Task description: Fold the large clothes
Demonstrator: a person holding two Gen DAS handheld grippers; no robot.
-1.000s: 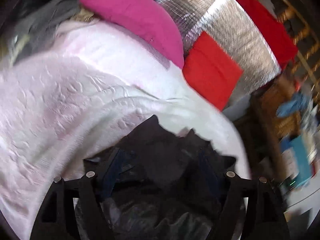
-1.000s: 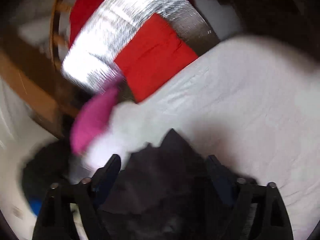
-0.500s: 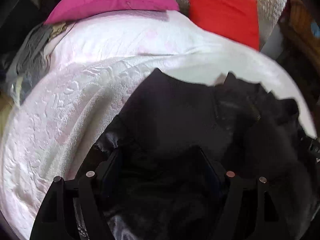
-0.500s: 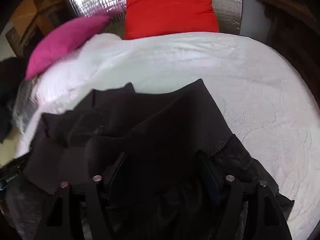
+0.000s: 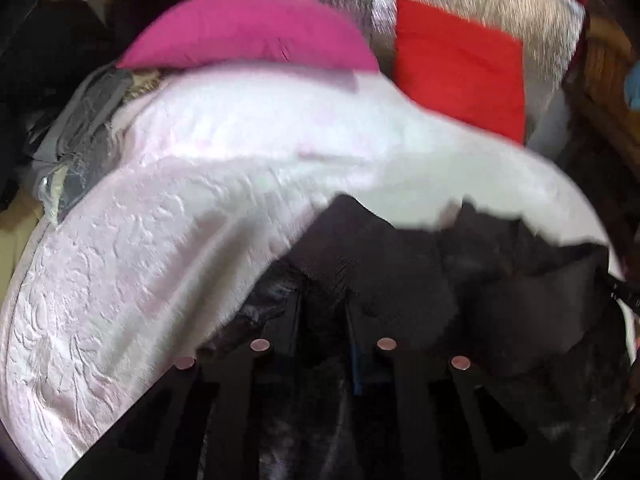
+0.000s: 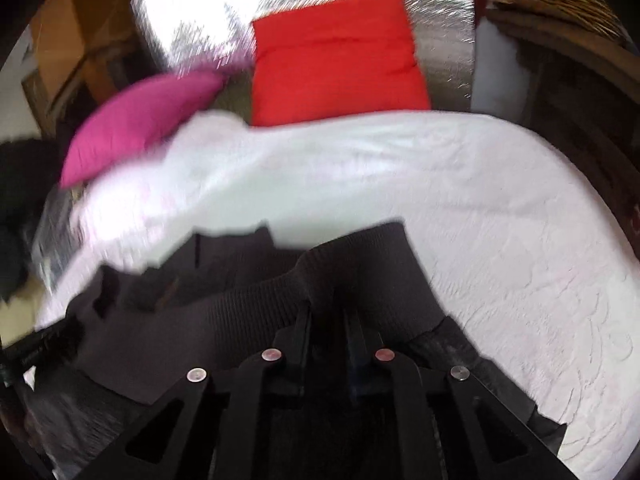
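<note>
A large black garment with a ribbed hem lies bunched on a white quilted bed; it shows in the left wrist view (image 5: 400, 264) and in the right wrist view (image 6: 360, 264). My left gripper (image 5: 322, 308) is shut on the black fabric near its left edge. My right gripper (image 6: 326, 316) is shut on the ribbed hem near its right edge. The fingertips of both are buried in the cloth. The other gripper's black body (image 6: 36, 348) shows at the left edge of the right wrist view.
The white bed cover (image 5: 168, 216) (image 6: 500, 216) spreads beyond the garment. A magenta pillow (image 5: 248, 32) (image 6: 140, 124) and a red cushion (image 5: 460, 68) (image 6: 336, 60) lie at the head against silver foil. Grey clothes (image 5: 80, 120) lie at the bed's left side.
Both grippers' jaws have closed from wide apart to narrow, pinching the black garment. The garment has come down onto the bed and spread between them.
</note>
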